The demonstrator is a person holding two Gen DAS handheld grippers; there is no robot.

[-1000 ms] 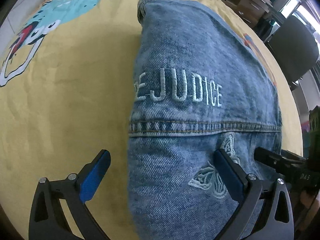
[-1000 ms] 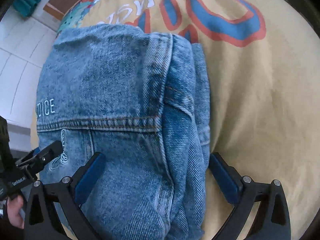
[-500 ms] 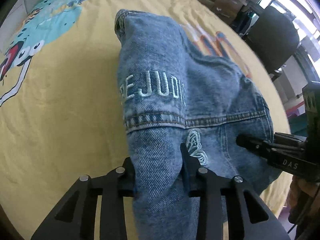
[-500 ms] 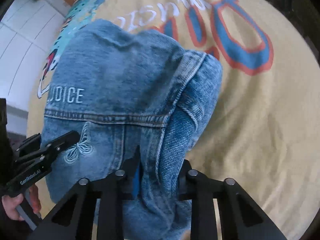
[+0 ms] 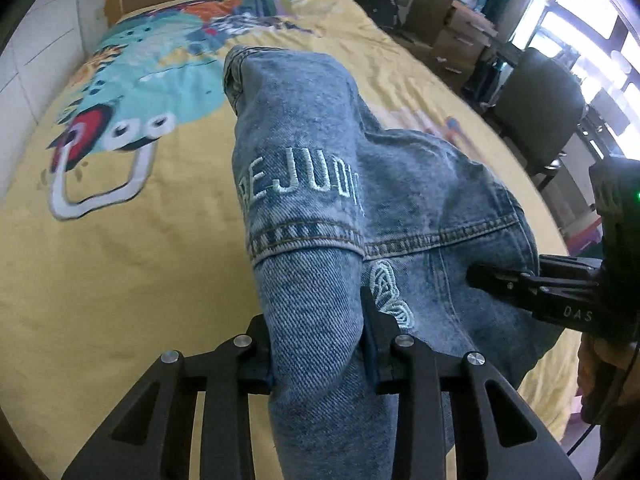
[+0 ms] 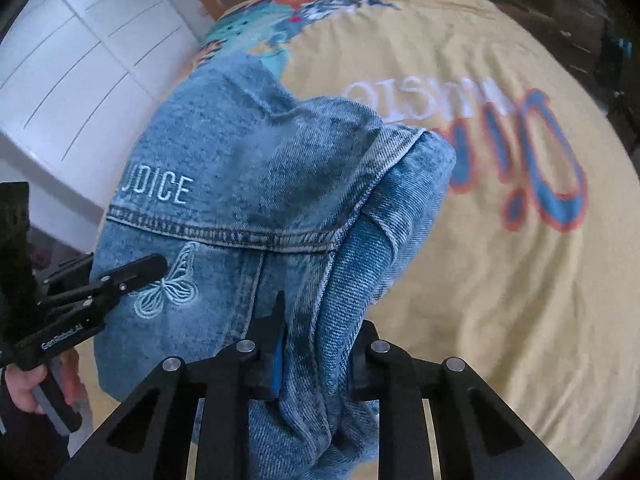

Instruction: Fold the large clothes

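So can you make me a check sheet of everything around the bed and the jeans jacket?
Surface: yellow printed bed cover, lightly creased.
Job's things: denim jacket, bunched and raised at its near end.
Clutter: nothing seen on the cover.
Grippers: left hand-held gripper and right hand-held gripper, each shut on jacket denim.
Cables: thin dark lead by the right hand.
Surroundings: cardboard boxes, dark chair, white cupboard doors.
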